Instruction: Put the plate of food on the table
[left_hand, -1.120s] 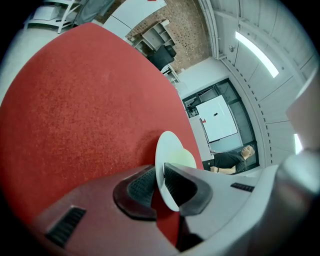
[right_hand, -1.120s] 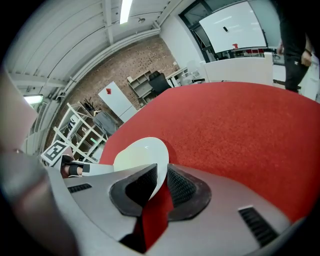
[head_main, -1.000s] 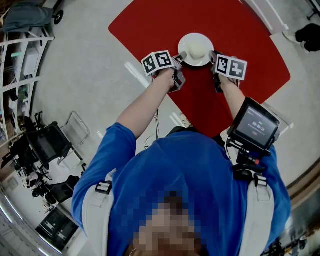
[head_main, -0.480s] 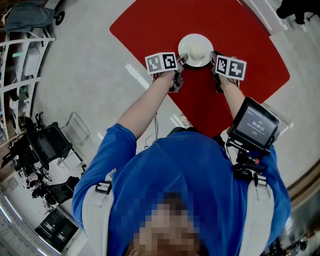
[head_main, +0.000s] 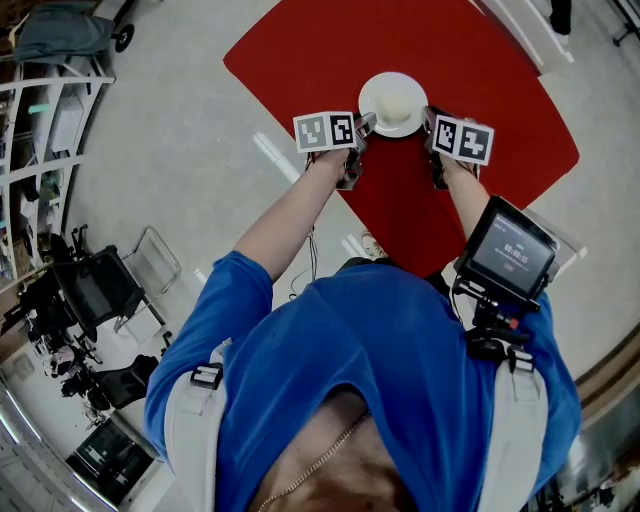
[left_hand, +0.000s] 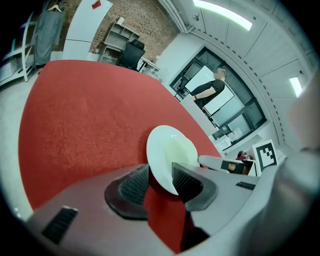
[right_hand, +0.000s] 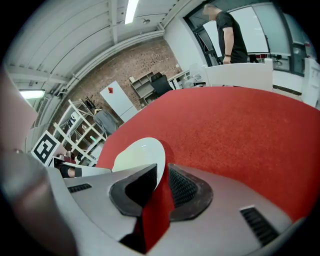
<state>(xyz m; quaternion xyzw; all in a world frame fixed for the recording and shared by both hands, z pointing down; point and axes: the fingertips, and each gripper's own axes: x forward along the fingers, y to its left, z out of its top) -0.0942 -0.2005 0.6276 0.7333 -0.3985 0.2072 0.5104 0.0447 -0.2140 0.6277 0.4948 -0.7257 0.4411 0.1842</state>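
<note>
Your left claw (left_hand: 161, 181) had just been opening. Its jaws stood wide with the rim of the white plate (left_hand: 159, 150) between them, and a strip of red showed beside one pad, so nothing was clamped. Your right claw (right_hand: 162, 186) had its jaws apart around the plate's opposite rim, with red visible between the rim and one pad. The plate rested on the red desk (head_main: 330, 50), directly between the two claws, with pale food (head_main: 397, 104) in its middle. Both claws slanted down towards it from your side.
</note>
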